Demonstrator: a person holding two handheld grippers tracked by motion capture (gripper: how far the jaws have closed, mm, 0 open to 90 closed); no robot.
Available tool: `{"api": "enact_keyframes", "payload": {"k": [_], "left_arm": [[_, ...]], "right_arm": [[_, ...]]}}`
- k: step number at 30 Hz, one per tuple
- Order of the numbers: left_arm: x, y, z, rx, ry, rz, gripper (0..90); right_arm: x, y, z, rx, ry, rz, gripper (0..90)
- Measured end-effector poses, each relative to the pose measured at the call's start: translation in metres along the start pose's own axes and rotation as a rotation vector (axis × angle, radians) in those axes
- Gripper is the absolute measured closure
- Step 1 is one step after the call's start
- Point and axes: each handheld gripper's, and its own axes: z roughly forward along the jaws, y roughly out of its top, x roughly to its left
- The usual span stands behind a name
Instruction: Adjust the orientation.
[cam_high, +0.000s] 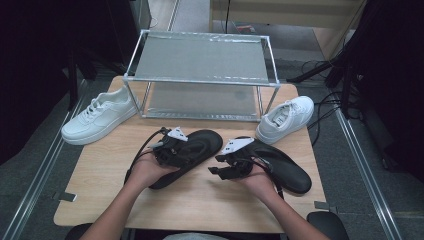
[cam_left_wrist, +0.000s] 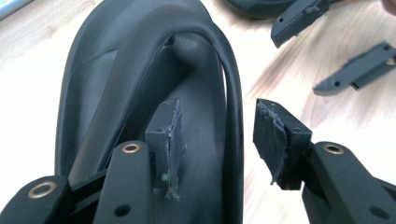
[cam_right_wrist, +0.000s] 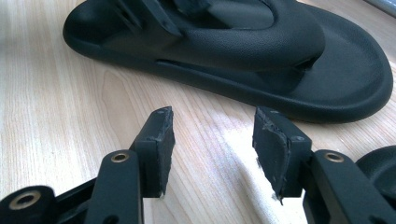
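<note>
The left gripper (cam_left_wrist: 212, 140) has its jaws apart over the left-hand black rubber thong sandal (cam_left_wrist: 140, 93): one pad sits above the footbed, the other outside the strap's edge, and neither presses it. The right gripper (cam_right_wrist: 212, 142) also holds its jaws apart, with bare pale wooden table (cam_right_wrist: 56, 93) between them; that sandal (cam_right_wrist: 280, 60) lies just beyond its tips.

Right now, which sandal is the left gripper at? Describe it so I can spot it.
Start at the metal rack at the table's far edge. In front of it lie two black sandals; take the left sandal, under the left gripper, toe pointing toward the rack. The open jaws straddle its strap; the right sandal lies apart.
</note>
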Motion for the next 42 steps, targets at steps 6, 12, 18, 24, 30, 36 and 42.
{"api": "enact_keyframes", "payload": {"k": [6,12,18,24,30,36,42], "left_arm": [[0.007,-0.012,-0.013,0.006,0.002,0.016,48.3],[0.017,-0.02,-0.025,-0.03,0.021,-0.021,48.1],[0.028,-0.034,-0.038,-0.06,0.058,-0.036,55.9],[0.04,-0.046,-0.046,-0.069,0.068,-0.089,62.8],[0.048,-0.054,-0.048,-0.074,0.075,-0.119,70.6],[0.057,-0.06,-0.05,-0.071,0.065,-0.149,82.2],[0.063,-0.06,-0.047,-0.075,0.06,-0.12,85.1]], "right_arm": [[0.001,0.0,0.001,-0.009,-0.002,0.008,50.1],[0.001,0.002,0.002,-0.019,-0.002,0.008,51.0],[0.002,0.006,0.005,-0.031,0.004,0.0,53.1],[0.002,0.011,0.009,-0.043,0.01,0.012,54.9],[0.003,0.017,0.017,-0.037,0.022,-0.003,57.7],[0.007,0.024,0.023,-0.021,0.022,-0.052,62.1],[0.005,0.031,0.019,-0.049,0.056,-0.014,80.8]]}}
